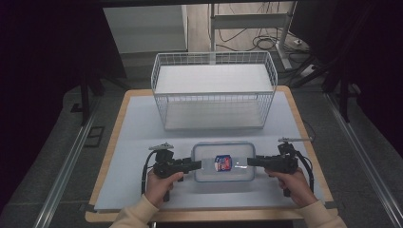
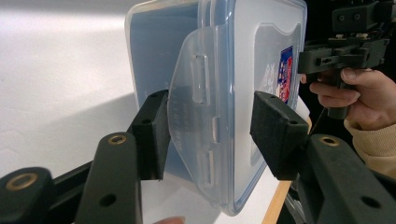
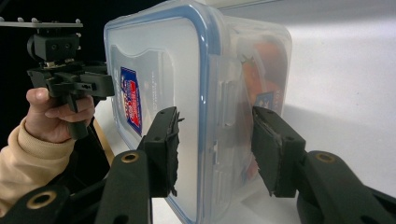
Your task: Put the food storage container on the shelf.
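Clear rectangular plastic box (image 1: 223, 162) with blue-rimmed lid: left gripper (image 1: 196, 165) at 9 o'clock, right gripper (image 1: 251, 161) at 3, both open around its side latches.

Colours on my worktop (image 1: 142, 128): pale grey sheet, tan wood edge.
I see a clear box (image 1: 223, 162) with a blue-rimmed lid and a red, white and blue label (image 1: 223, 163), a white wire basket (image 1: 214, 90), black fingers (image 2: 152, 135), and cream sleeves (image 1: 135, 213).
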Demonstrator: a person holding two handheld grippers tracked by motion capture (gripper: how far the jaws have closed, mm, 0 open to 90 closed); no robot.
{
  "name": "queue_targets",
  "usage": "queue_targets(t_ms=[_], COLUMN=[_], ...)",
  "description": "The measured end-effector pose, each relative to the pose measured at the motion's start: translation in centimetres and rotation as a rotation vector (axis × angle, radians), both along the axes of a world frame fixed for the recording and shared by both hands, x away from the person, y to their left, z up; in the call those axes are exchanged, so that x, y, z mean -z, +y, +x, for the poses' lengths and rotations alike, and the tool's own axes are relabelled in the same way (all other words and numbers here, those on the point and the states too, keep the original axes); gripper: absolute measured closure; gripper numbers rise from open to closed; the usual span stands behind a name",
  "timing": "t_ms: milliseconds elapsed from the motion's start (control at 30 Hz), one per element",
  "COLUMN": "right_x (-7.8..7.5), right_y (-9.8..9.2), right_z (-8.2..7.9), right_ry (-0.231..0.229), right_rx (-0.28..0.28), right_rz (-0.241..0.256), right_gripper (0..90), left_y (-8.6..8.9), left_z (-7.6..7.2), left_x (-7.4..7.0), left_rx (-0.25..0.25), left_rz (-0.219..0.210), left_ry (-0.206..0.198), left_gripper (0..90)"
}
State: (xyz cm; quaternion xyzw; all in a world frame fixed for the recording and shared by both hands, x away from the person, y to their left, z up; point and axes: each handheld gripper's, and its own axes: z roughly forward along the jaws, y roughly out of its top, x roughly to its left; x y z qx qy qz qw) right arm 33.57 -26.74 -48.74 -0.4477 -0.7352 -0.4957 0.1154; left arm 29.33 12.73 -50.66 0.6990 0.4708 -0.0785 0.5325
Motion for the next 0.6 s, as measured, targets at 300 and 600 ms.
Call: queue_targets(t_ms=[300,600], right_x=[-0.4,-1.0], right_y=[0.2,0.6], right_z=[0.0,0.1], right_ry=[-0.020,-0.045], right_rx=[-0.003,-0.004], right_rz=[0.010,0.013], right_gripper=[52.9,52.7], left_y=[0.2,0.6], left_z=[-0.2,-0.2], left_x=[-0.6,-1.3], left_rx=[-0.002,-0.001], left_rz=[0.007,0.019], left_ry=[-0.019,-0.039], left_gripper=[48.7,48.8])
